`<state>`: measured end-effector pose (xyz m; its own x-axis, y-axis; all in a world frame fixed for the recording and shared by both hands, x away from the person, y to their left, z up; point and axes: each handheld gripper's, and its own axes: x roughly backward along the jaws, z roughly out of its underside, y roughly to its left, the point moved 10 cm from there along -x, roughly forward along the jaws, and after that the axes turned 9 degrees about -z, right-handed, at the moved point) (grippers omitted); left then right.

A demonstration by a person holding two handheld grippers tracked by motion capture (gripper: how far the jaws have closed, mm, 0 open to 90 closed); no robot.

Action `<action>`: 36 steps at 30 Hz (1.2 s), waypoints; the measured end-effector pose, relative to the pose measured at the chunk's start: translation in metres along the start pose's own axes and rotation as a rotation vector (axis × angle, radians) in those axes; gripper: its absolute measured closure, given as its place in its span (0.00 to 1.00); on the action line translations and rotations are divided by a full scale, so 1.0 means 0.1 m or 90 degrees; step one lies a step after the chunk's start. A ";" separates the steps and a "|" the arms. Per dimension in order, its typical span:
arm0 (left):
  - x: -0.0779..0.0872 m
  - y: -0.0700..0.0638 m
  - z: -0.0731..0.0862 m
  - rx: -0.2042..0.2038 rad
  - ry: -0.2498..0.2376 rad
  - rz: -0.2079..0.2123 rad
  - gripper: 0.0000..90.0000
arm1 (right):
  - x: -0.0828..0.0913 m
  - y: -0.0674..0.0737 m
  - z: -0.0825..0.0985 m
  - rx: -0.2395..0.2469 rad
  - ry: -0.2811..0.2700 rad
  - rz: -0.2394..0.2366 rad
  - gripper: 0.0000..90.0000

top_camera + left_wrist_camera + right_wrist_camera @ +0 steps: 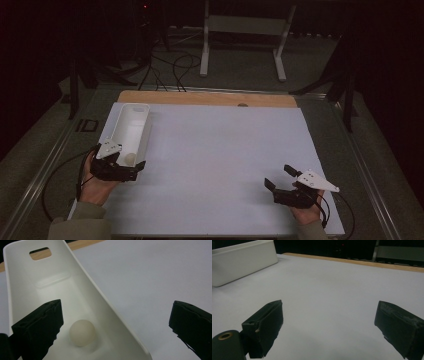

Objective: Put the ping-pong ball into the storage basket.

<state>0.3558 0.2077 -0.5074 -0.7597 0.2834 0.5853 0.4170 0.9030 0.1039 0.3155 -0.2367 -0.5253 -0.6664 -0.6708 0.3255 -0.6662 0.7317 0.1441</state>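
Note:
A long white bin [134, 125] lies at the left of the white mat [220, 160]. A small off-white ball [129, 158] rests at the bin's near end. The left gripper view looks into the bin [45, 282] at the ball [82, 333]. My left gripper [129, 166] [116, 315] is open and straddles the bin's right wall: one jaw stands inside beside the ball, the other outside over the mat. Neither jaw touches the ball. My right gripper [280, 177] [329, 315] stands open above the mat at the near right, empty, and its view shows the bin [242, 262] far off.
The table's wooden edge [210, 97] runs beyond the mat's far side. On the dark floor behind stand a white frame [245, 30] and loose cables [170, 65]. A cable [55, 175] trails from the left gripper off the table's left side.

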 end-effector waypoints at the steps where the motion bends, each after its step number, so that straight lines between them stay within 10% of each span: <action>1: 0.01 0.00 0.00 0.003 -0.007 0.000 0.00 | 0.00 0.00 0.00 -0.001 0.000 0.000 0.09; 36: 0.16 -0.30 0.26 0.028 -0.102 0.028 0.00 | 0.00 0.01 0.00 0.001 -0.001 -0.003 0.09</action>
<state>0.3179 0.1941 -0.5221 -0.8129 0.3676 0.4517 0.4315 0.9011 0.0432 0.3150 -0.2358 -0.5251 -0.6635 -0.6744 0.3239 -0.6701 0.7282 0.1435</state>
